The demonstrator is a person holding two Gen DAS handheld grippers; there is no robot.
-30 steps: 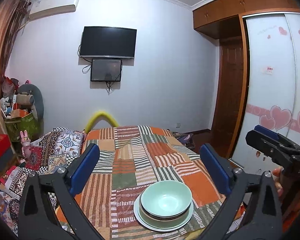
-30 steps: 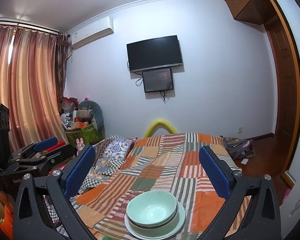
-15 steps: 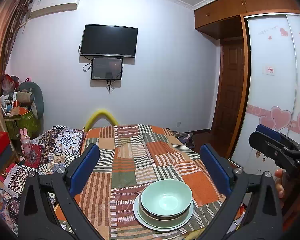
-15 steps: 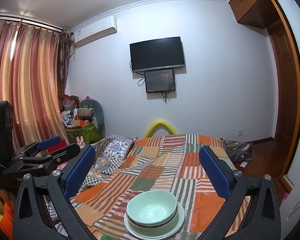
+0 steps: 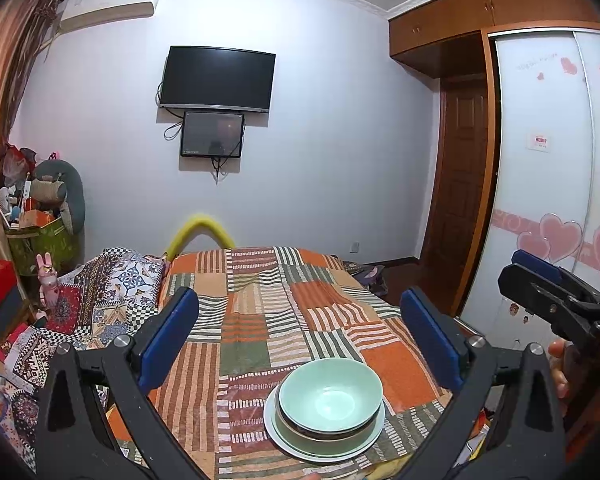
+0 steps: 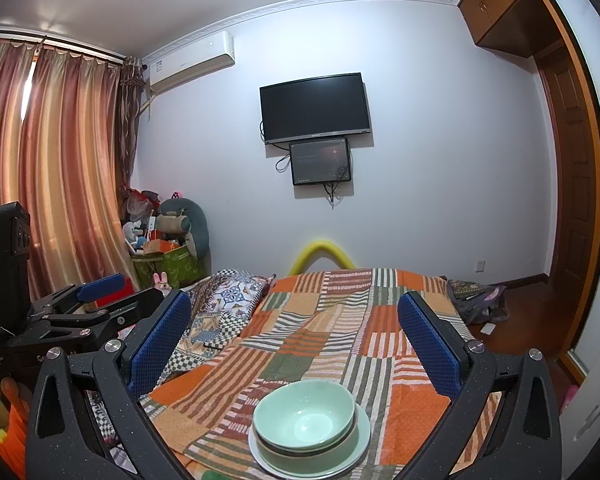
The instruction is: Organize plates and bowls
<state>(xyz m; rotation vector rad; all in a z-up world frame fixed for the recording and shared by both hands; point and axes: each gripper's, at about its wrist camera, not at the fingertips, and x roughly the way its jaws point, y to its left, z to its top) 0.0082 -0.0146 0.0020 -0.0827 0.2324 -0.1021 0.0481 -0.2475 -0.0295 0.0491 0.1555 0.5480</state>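
Pale-green ceramic forms the stack at the near edge of the bed (image 5: pixel 260 320): 2 nested bowls, the upper bowl (image 5: pixel 330 391) seated inside a lower bowl (image 5: pixel 324 432) with a dark rim band, both resting on 1 plate (image 5: pixel 288 446). Seen from the left wrist, the left gripper (image 5: pixel 298 342) has its 2 blue-padded fingers (image 5: pixel 168 338) spread wide and holding nothing; the stack lies below and between them, nearer the right finger and touching neither. Seen from the right wrist, the right gripper (image 6: pixel 294 344) is likewise spread wide and holding nothing, its fingers (image 6: pixel 428 346) framing the same stack, where the upper bowl (image 6: pixel 304 410) sits low between the 2 fingers and slightly toward the right one, above the plate (image 6: pixel 360 454). A patchwork quilt (image 6: pixel 340 332) of orange, green and striped squares covers the bed beneath the stack and runs away beyond the fingertips. Each gripper appears at the edge of the other's view: the right gripper (image 5: pixel 556 300) outside the left gripper's right finger, the left gripper (image 6: pixel 84 312) outside the right gripper's left finger. Far beyond the fingertips, a dark television (image 5: pixel 218 80) hangs on the wall above a smaller screen (image 5: pixel 212 134).
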